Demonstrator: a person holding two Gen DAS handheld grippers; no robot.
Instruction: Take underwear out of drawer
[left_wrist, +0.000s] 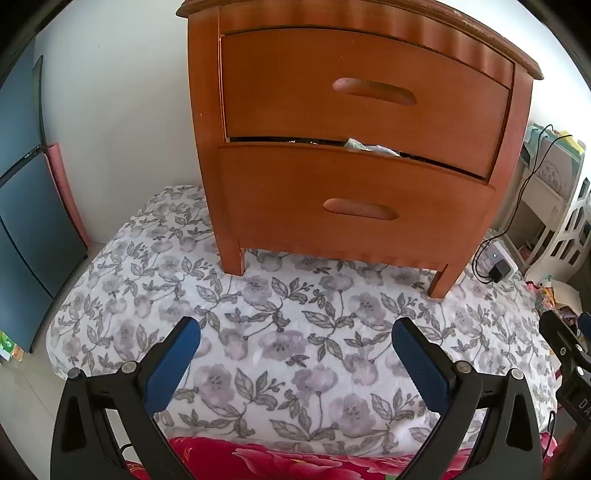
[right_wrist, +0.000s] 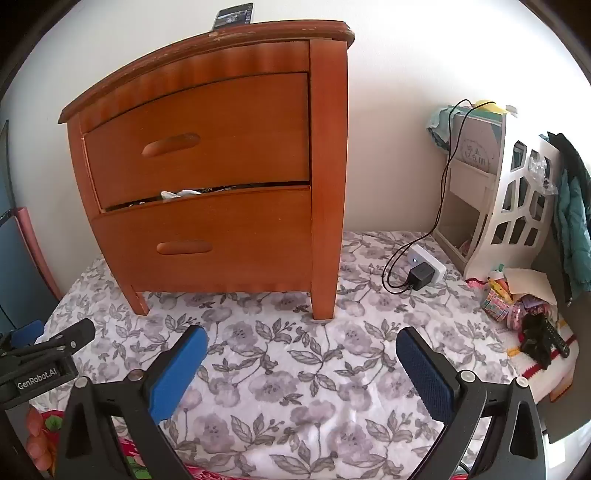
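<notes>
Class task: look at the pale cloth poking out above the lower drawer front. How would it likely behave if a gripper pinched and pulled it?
The pale cloth lies crumpled and drooping over the lower drawer front, so it is probably floppy and light. Only a narrow gap shows under the upper drawer, so it may snag or drag neighbouring fabric out.

"GenRobot.AI" in white on the black body of the left gripper (right_wrist: 50, 349), readable in the right wrist view. Partial "DA" on the right gripper (left_wrist: 570, 354) at the left wrist view's edge. Round print on the cardboard box (right_wrist: 476, 147) too blurred to read.

bright, sharp, perhaps daylit; fisheye-warped edges
</notes>
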